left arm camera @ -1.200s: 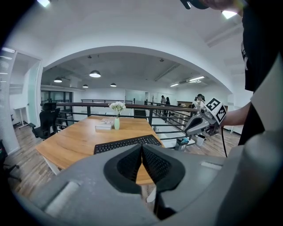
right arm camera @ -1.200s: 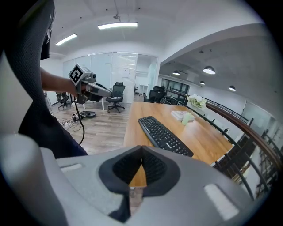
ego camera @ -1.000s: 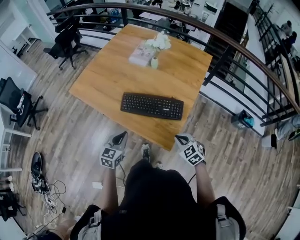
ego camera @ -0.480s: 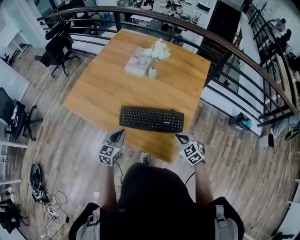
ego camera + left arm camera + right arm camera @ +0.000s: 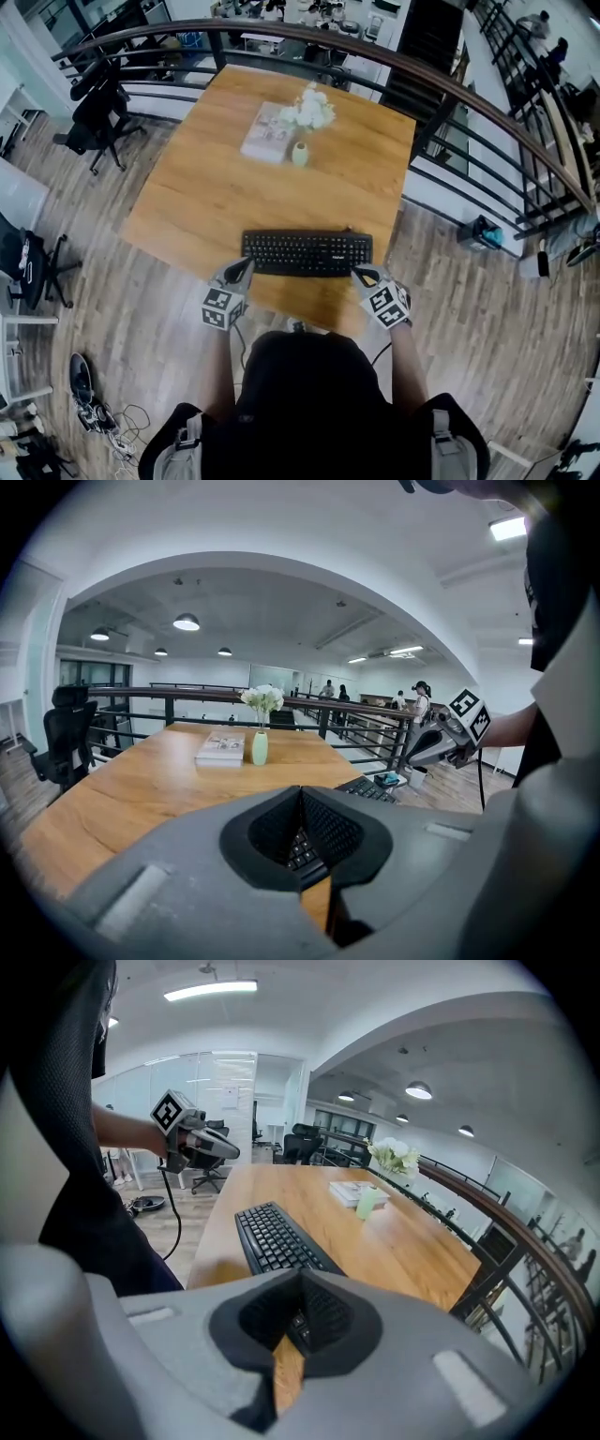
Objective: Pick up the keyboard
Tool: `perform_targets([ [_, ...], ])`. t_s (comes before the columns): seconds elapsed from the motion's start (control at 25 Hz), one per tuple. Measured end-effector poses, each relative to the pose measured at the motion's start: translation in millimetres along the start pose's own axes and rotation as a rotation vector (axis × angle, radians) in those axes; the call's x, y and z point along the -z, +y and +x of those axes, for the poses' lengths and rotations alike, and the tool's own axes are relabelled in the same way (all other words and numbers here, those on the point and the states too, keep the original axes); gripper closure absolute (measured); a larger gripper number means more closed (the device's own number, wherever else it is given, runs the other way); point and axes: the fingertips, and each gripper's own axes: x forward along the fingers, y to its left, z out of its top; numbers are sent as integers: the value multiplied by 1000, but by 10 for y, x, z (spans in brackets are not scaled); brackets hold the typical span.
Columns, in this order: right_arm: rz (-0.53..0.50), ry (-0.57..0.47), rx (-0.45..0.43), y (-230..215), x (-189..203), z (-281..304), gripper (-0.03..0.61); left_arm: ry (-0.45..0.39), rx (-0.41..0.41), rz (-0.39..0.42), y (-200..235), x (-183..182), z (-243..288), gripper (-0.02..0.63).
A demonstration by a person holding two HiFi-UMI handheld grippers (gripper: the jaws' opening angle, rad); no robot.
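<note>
A black keyboard (image 5: 307,253) lies flat near the front edge of the wooden table (image 5: 197,197). My left gripper (image 5: 246,263) is shut and empty, its tip just off the keyboard's left end. My right gripper (image 5: 358,274) is shut and empty too, its tip at the keyboard's front right corner. In the left gripper view the closed jaws cover most of the keyboard (image 5: 367,788), and the right gripper (image 5: 441,744) shows beyond it. The right gripper view looks along the keyboard (image 5: 274,1237) toward the left gripper (image 5: 202,1145). Whether either tip touches the keyboard I cannot tell.
A small green vase of white flowers (image 5: 301,150) and a book (image 5: 265,133) stand at the table's far middle. A dark curved railing (image 5: 450,89) runs behind and to the right of the table. An office chair (image 5: 98,108) stands at the far left on the wooden floor.
The person has stepped up to the table. Both grippers moved forward from over the floor to the keyboard's two ends, still shut. The keyboard has not moved on the table.
</note>
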Motion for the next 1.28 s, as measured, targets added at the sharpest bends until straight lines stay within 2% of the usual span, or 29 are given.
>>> perform_targets([
  [0.48, 98, 74, 40, -46, 288, 29, 575, 42, 68, -6, 133, 91, 220, 603],
  [0.76, 69, 120, 24, -107, 466, 83, 575, 44, 39, -22, 187, 98, 319, 603],
  [1.28, 128, 142, 27, -401, 789, 275, 575, 117, 5, -68, 241, 436, 311, 601],
])
